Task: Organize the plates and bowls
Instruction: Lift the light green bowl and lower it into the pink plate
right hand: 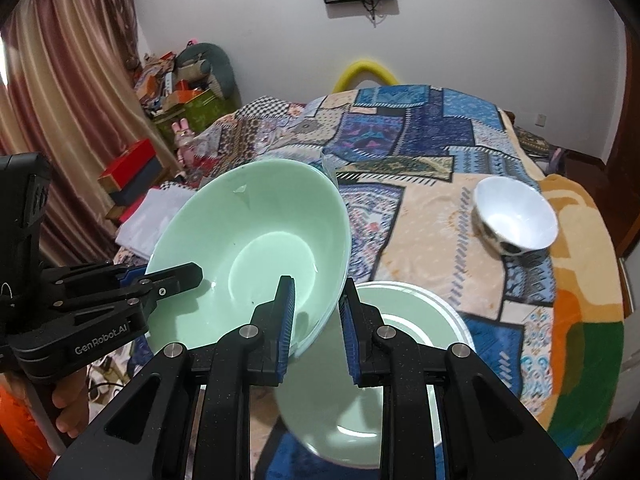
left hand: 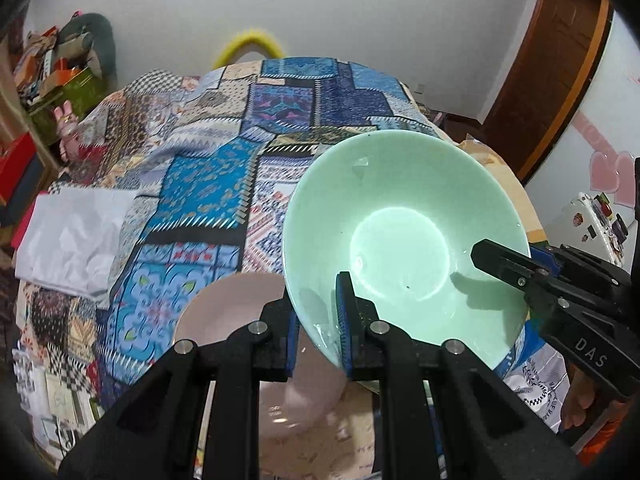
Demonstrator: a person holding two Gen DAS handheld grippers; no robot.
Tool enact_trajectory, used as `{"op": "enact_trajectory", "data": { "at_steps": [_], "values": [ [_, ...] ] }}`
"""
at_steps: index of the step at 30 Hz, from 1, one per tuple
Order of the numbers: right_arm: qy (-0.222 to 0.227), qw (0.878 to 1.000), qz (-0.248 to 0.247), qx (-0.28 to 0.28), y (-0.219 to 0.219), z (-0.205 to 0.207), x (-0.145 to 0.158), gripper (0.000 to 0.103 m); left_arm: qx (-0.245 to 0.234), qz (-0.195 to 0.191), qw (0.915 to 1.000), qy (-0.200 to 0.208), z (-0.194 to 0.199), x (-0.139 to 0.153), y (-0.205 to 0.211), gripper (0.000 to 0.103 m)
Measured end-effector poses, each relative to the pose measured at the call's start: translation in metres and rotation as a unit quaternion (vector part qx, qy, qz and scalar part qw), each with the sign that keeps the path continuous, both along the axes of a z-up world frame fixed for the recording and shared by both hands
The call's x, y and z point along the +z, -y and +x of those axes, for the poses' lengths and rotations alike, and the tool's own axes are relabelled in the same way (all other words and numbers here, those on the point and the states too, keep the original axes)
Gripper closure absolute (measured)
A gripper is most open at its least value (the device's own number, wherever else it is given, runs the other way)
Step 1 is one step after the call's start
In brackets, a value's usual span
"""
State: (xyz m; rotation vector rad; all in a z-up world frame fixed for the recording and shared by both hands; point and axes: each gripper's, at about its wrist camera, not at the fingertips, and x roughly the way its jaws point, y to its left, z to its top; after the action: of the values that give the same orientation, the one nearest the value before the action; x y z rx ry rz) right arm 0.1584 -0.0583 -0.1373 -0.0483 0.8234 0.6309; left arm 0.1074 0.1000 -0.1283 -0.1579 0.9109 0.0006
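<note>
Pale green bowl (left hand: 404, 240) held tilted in the air above the patchwork-covered bed (left hand: 208, 184), clamped at two spots on its near rim. Left gripper (left hand: 318, 328) closed on the rim's near-left edge, one blue pad inside, one outside. Right gripper (right hand: 316, 320) closed on the near-right edge likewise. Directly below: a pink plate (left hand: 224, 320) to the left, a green plate (right hand: 404, 320) to the right. Farther right, resting tilted on the blanket, a white bowl (right hand: 516, 216).
</note>
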Motion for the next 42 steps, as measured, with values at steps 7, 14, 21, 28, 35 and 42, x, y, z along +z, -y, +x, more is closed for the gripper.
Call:
{"op": "enact_trajectory", "data": {
  "at_steps": [7, 14, 21, 28, 35, 42],
  "values": [
    [-0.015, 1.000, 0.003, 0.021, -0.023, -0.013, -0.015, 0.082, 0.023, -0.002, 0.9996, -0.014, -0.021, -0.016, -0.023, 0.087],
    [-0.034, 0.998, -0.005, 0.044, -0.050, -0.020, -0.033, 0.082, 0.048, -0.010, 0.9983, -0.031, -0.032, -0.035, -0.048, 0.087],
    [-0.061, 0.996, -0.011, 0.058, -0.069, -0.022, -0.053, 0.082, 0.064, -0.013, 0.9965, -0.053, -0.039, -0.057, -0.070, 0.087],
    [-0.087, 0.994, -0.023, 0.062, -0.081, -0.022, -0.072, 0.082, 0.072, -0.020, 0.9941, -0.079, -0.038, -0.082, -0.083, 0.087],
    [-0.106, 0.992, -0.024, 0.062, -0.084, -0.020, -0.083, 0.082, 0.072, -0.029, 0.9931, -0.087, -0.035, -0.092, -0.089, 0.087],
    [-0.110, 0.992, -0.028, 0.064, -0.085, -0.018, -0.087, 0.082, 0.068, -0.024, 0.9933, -0.090, -0.031, -0.095, -0.088, 0.087]
  ]
}}
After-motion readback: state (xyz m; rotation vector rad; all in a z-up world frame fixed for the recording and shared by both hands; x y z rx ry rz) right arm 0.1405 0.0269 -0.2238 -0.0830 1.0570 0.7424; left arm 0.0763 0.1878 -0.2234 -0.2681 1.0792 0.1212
